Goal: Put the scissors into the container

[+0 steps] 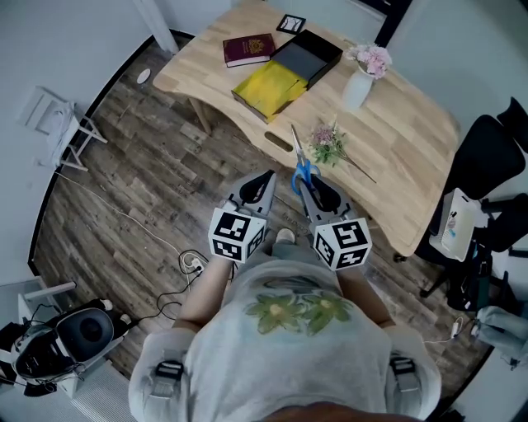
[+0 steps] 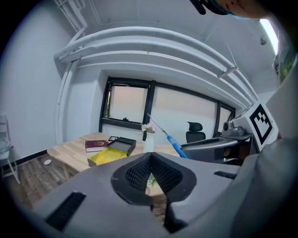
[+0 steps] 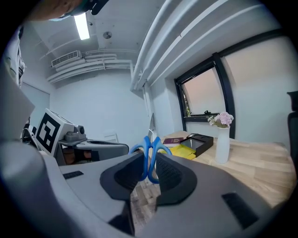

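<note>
Two grippers sit near the person's chest: the right gripper (image 3: 149, 169) squeezes the blue handles of the scissors (image 3: 150, 153), and the left gripper (image 2: 150, 174) is pressed together with nothing in it. Carry the scissors slowly to the yellow container (image 1: 268, 89) on the table (image 1: 396, 140) (well apart for now) and let go only low inside it

A light wooden desk (image 1: 404, 140) stands on a dark plank floor (image 1: 140, 181). At its far end lies a dark red booklet (image 1: 248, 49), and just beside it the open container (image 1: 268, 86) (yellow inside, with a black half touching it on the far side). A small black-framed card (image 1: 290, 24) lies near the back edge. A white vase (image 1: 358, 87) of pink flowers stands upright toward the middle, and a loose flower sprig (image 1: 328, 145) lies near the front edge.
</note>
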A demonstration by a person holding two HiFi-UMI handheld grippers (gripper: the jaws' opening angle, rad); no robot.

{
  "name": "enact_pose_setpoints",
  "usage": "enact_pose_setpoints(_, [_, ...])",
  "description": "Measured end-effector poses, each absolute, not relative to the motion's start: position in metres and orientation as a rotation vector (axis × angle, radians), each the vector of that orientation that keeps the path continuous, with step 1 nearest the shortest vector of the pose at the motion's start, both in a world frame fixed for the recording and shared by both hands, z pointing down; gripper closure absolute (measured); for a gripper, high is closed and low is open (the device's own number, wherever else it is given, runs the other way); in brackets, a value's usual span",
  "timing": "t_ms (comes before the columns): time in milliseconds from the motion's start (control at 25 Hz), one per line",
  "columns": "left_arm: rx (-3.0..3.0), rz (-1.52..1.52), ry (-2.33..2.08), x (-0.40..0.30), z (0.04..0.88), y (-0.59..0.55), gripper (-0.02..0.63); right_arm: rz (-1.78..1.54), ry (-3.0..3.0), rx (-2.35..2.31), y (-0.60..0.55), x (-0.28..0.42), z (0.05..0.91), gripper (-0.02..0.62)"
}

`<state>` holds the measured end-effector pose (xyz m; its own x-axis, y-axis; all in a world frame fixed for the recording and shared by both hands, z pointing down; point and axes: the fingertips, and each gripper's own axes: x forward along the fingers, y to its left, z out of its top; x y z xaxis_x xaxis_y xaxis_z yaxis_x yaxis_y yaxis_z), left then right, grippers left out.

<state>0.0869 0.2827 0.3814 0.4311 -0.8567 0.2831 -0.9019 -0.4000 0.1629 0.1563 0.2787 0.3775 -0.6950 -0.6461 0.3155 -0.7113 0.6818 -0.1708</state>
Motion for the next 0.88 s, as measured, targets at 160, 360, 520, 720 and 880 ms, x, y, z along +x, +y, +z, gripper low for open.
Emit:
enact_pose_setpoints(160, [2.366, 0.217, -1.538, 0.091, 0.390, 0.277, 0.600, 0.414, -2.678, 1.061, 0.266, 0.156, 0.380, 0.514])
enact_pose_setpoints(360, [2.338, 0.237, -1.553, 0.097, 0.399, 0.271, 0.600, 0.419, -2.694, 1.037, 0.253, 0.161, 0.383, 0.514])
enact_pose_setpoints(520, [2.330, 0.247, -1.557, 0.096, 0.399, 0.267, 0.600, 0.437, -2.700, 1.041, 0.246, 0.162, 0.382, 0.514])
enact_pose_setpoints(720, [2.323, 0.246, -1.548, 0.098, 0.404, 0.253, 0.600, 0.449, -2.703, 1.036, 0.233, 0.160, 0.383, 0.514])
enact_pose_setpoints(880, [2.336, 0.254, -1.520, 0.102, 0.406, 0.238, 0.600, 0.455, -2.694, 1.047, 0.221, 0.161, 0.384, 0.514])
